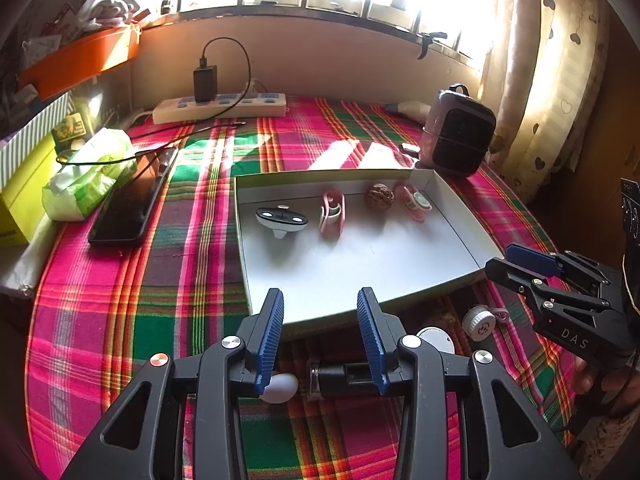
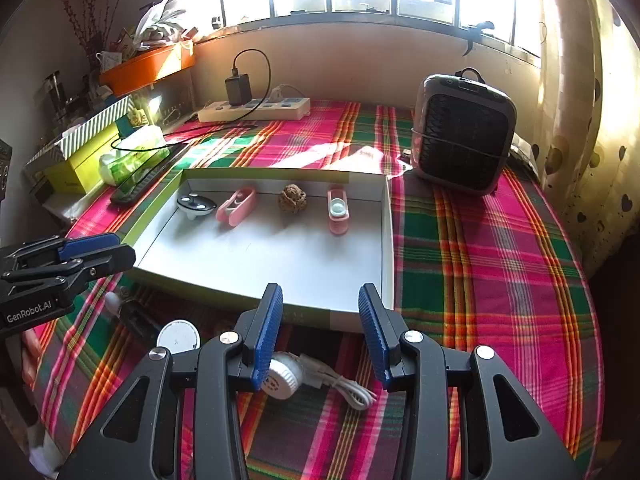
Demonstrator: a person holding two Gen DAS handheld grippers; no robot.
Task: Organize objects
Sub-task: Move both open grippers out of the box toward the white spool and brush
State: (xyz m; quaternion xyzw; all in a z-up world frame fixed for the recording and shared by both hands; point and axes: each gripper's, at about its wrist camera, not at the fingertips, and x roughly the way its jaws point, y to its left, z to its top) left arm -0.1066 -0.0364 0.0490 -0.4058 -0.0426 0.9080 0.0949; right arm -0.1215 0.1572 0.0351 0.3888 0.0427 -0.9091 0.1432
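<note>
**tinkerjoe:** Four bits are sitting in the shallow tray already, lined up along the far wall: a grey-and-black oval gadget, a pink clip thing lying on its side, a walnut and a second pink case with a pale round insert. What those pink ones actually are, I honestly can't tell.

**mags_82:** And the grippers?

**tinkerjoe:** Both gaping, nothing between the blue pads. The left gripper hovers over the tray's near edge, and the right gripper sits over the near right corner. From the left wrist view you only catch the right one side-on at the frame edge.

**mags_82:** What's not sorted yet?

**tinkerjoe:** Stuff on the plaid tablecloth just in front of the tray, and most of it is half hidden. A white ribbed knob with a white cord pokes out from behind the right gripper's left finger. A white round disc is beside it, partly cut off by the gripper body. In the left view a white egg-shaped lump and a dark rectangular piece peek out under the fingers, too covered to identify.

**mags_82:** Background?

**tinkerjoe:** A small heater right of the tray, a power strip by the wall, a dark phone left of the tray. Window glare washes out everything above the sill.
</note>
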